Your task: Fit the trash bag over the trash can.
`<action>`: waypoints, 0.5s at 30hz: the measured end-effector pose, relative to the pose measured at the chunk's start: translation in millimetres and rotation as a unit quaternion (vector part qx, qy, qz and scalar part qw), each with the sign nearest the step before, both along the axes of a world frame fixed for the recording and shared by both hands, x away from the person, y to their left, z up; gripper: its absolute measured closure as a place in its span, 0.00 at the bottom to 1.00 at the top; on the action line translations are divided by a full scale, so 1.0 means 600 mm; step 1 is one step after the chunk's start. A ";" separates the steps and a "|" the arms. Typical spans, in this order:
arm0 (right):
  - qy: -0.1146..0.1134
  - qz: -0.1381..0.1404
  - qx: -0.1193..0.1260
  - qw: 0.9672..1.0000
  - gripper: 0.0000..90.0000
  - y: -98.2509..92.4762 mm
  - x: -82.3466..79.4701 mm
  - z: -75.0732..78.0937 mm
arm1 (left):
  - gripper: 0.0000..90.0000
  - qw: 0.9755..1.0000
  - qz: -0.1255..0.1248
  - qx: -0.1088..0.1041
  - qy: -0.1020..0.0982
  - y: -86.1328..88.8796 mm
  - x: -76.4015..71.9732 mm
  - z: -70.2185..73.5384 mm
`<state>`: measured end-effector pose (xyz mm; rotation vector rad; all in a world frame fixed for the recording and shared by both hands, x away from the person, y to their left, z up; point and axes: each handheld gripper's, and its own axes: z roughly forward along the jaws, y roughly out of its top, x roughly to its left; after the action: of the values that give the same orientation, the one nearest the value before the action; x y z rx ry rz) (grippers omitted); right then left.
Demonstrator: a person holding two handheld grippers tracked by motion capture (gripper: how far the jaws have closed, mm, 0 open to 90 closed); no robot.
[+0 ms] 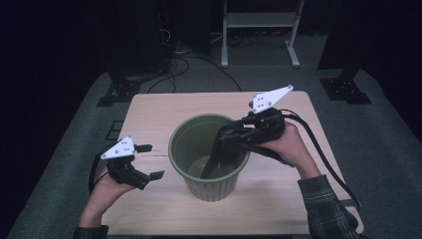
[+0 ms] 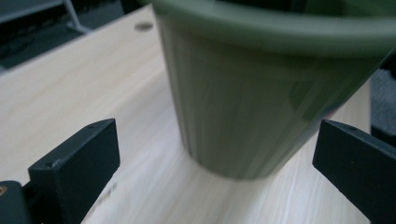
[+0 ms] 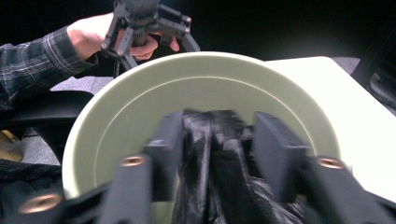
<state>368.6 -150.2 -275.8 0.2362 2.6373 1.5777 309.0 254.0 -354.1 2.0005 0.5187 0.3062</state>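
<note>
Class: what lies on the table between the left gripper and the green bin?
Only bare wooden table separates the left gripper from the green bin, per the high view.

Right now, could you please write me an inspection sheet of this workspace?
Surface: light wooden table, with a dark line in the wood left of the bin.
Job's things: green ribbed bin upright mid-table; black plastic bag hanging into it.
Clutter: nothing seen.
Grippers: left claw open, beside the bin and apart from it; right claw over the bin's mouth with the bag between its jaws, whether gripped I cannot tell.
Cables: one trails from each claw; more lie on the floor behind the table.
Surroundings: grey floor, white frame legs, dark stands at the far corners.
</note>
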 end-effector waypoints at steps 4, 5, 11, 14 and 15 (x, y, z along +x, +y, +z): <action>0.001 -0.002 0.002 1.000 0.75 0.001 0.002 -0.001 | 0.00 1.000 -0.018 -0.016 -0.009 -0.009 0.006 0.023; 0.002 -0.003 0.001 1.000 0.79 0.001 0.003 -0.001 | 0.00 1.000 -0.022 -0.019 -0.010 -0.011 0.007 0.027; 0.009 0.002 -0.004 1.000 0.90 0.004 0.005 -0.005 | 0.00 0.998 -0.049 -0.031 -0.011 -0.029 0.012 0.045; 0.010 0.002 -0.005 1.000 0.93 0.005 0.006 -0.006 | 0.00 0.997 -0.062 -0.041 -0.014 -0.037 0.016 0.058; 0.011 0.004 -0.004 1.000 0.94 0.005 0.007 -0.006 | 0.02 0.997 -0.065 -0.046 -0.016 -0.040 0.018 0.061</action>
<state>372.7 -147.2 -279.2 0.2443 2.6627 1.5755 319.6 230.3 -317.3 1.9275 0.3730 0.2292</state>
